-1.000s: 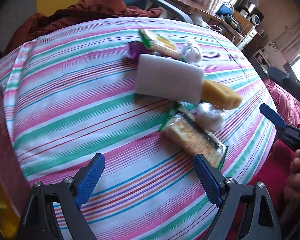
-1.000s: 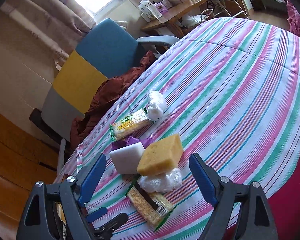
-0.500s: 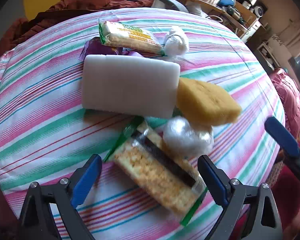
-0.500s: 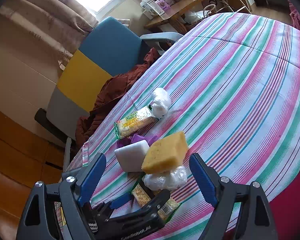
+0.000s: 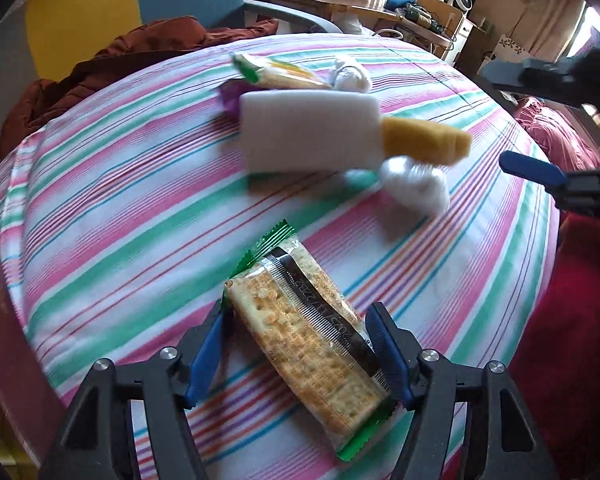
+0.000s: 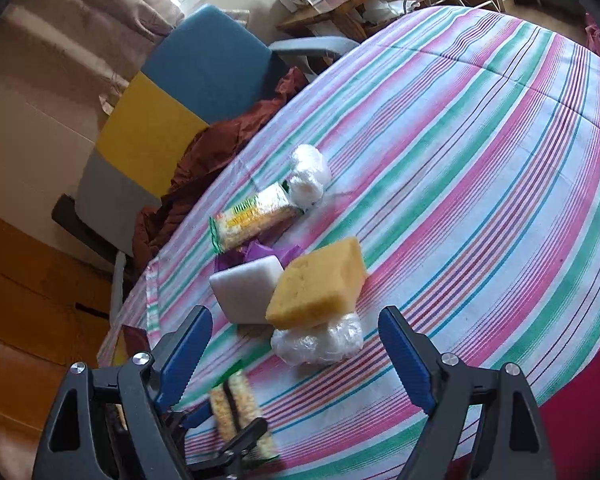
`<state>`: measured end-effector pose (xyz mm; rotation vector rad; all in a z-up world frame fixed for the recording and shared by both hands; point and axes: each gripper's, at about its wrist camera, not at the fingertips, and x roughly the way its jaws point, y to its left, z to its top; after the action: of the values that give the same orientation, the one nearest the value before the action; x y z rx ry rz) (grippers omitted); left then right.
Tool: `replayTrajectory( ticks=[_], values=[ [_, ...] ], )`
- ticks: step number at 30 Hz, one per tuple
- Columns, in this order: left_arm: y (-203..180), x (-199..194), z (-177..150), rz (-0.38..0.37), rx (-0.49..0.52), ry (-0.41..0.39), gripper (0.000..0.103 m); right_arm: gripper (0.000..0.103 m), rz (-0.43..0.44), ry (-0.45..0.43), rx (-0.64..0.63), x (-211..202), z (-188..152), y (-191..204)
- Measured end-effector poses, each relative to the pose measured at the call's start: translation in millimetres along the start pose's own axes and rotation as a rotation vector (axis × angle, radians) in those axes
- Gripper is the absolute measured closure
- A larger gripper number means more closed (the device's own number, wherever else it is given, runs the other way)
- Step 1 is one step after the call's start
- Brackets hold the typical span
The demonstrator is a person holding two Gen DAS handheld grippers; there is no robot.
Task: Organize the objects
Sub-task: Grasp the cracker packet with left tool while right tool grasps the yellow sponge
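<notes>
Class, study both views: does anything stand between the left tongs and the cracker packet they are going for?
Nothing visible does. The cracker packet already lies between the blue fingers of the left tongs, whose jaws are closing around it. The white sponge and plastic-wrapped bundle lie farther off on the striped cloth.

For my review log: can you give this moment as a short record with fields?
surface: striped tablecloth
left gripper: jaws closing around the cracker pack
right gripper: open, holding nothing
pile: white block, yellow sponge resting on a plastic-wrapped bundle
farther back: second cracker pack, another wrapped bundle
</notes>
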<state>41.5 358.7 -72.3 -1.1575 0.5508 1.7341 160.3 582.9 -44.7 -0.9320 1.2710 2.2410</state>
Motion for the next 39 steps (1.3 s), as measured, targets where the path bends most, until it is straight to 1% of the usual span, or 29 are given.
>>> replayTrajectory(
  ticks=[2,5,9,12,17,18,25,29,32,36,39],
  values=[
    [7,-5,-8,-0.01,-0.015,-0.005,0.034,0.016,-0.029,0.02,-0.009,4,0,1],
    [8,-7,-15,-0.014,-0.029,-0.019,0.034,0.016,-0.076,0.026,-0.017,7,-1,3],
    [10,-9,-19,-0.013,-0.035,-0.027,0.033,0.016,-0.107,0.024,-0.022,6,-2,3],
    [7,-11,-21,-0.007,-0.037,-0.035,0.033,0.016,-0.123,0.024,-0.021,6,-3,2],
    [2,-11,-26,0.025,-0.012,-0.047,0.033,0.016,-0.144,0.023,-0.026,6,-3,3],
    [0,-7,-22,0.03,-0.007,-0.048,0.033,0.016,-0.147,0.023,-0.027,6,-3,4],
    [0,-6,-24,0.038,-0.002,-0.057,0.035,0.016,-0.157,0.03,-0.027,7,-3,4],
    [0,-4,-23,0.037,0.003,-0.06,0.036,0.016,-0.163,0.069,-0.035,12,-3,5],
    [3,-5,-23,0.029,-0.001,-0.061,0.04,0.016,-0.197,0.122,-0.079,19,1,13],
    [8,-5,-24,0.011,-0.013,-0.071,0.044,0.016,-0.247,0.11,-0.147,21,10,24],
    [9,-5,-24,0.009,-0.017,-0.076,0.044,0.016,-0.285,0.13,-0.197,27,19,32]
  ],
)
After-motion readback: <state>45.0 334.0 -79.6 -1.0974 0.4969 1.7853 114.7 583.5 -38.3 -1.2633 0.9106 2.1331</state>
